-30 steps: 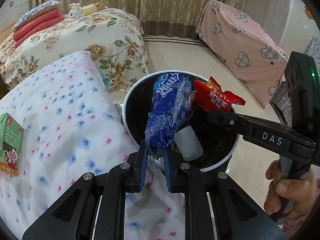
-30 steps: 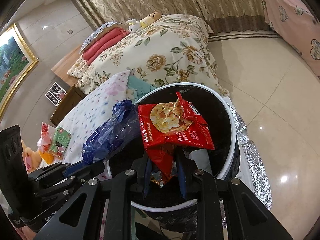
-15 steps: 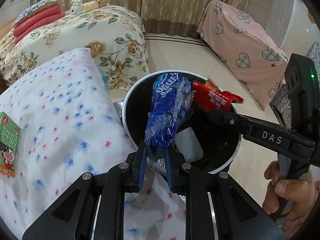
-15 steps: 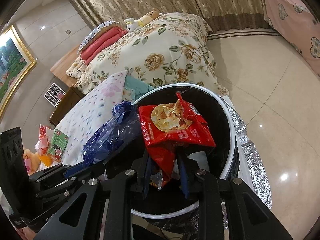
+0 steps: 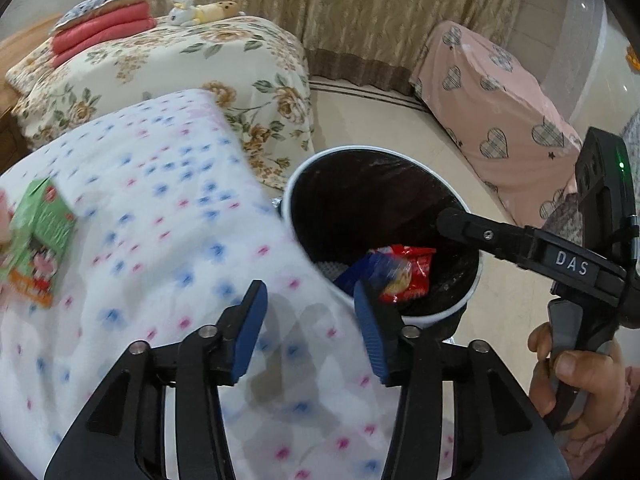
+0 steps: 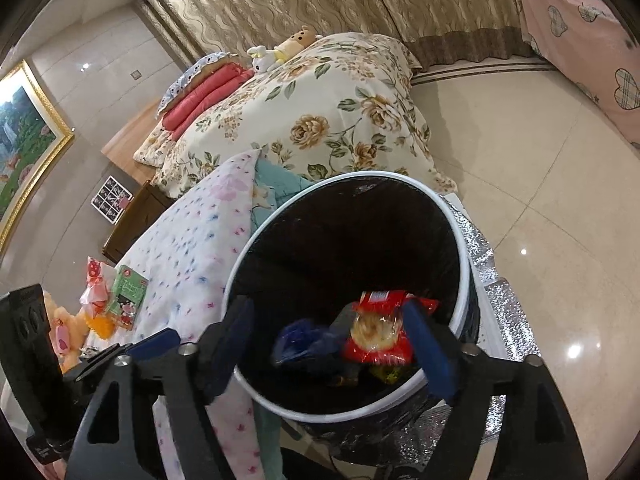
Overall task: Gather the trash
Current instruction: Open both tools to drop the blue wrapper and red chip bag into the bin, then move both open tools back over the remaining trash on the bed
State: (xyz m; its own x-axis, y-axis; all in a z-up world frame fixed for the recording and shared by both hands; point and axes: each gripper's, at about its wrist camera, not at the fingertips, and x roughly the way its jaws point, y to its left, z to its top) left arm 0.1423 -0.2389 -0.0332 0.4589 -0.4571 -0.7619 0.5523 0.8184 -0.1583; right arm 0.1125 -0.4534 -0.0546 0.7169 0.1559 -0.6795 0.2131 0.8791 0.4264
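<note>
A round trash bin (image 5: 472, 216) with a white rim and black liner stands beside the bed; it also shows in the right wrist view (image 6: 460, 240). Inside lie a red snack bag (image 6: 380, 336) and a blue plastic wrapper (image 6: 304, 340), both also in the left wrist view, bag (image 5: 412, 276) and wrapper (image 5: 356, 272). My left gripper (image 5: 308, 300) is open and empty over the bed edge by the bin. My right gripper (image 6: 328, 320) is open and empty above the bin. A green milk carton (image 5: 40, 240) lies on the bedspread at the left.
The dotted bedspread (image 5: 160, 208) fills the left. A floral bed (image 5: 180, 64) with red pillows and plush toys is behind. A pink heart-print cover (image 5: 500, 96) is at the right. Tiled floor (image 6: 540, 168) surrounds the bin. More wrappers and a plush toy (image 6: 96, 304) lie near the carton.
Both grippers opened. The blue wrapper and the red snack bag dropped from them into the bin. The left gripper swung left over the bedspread.
</note>
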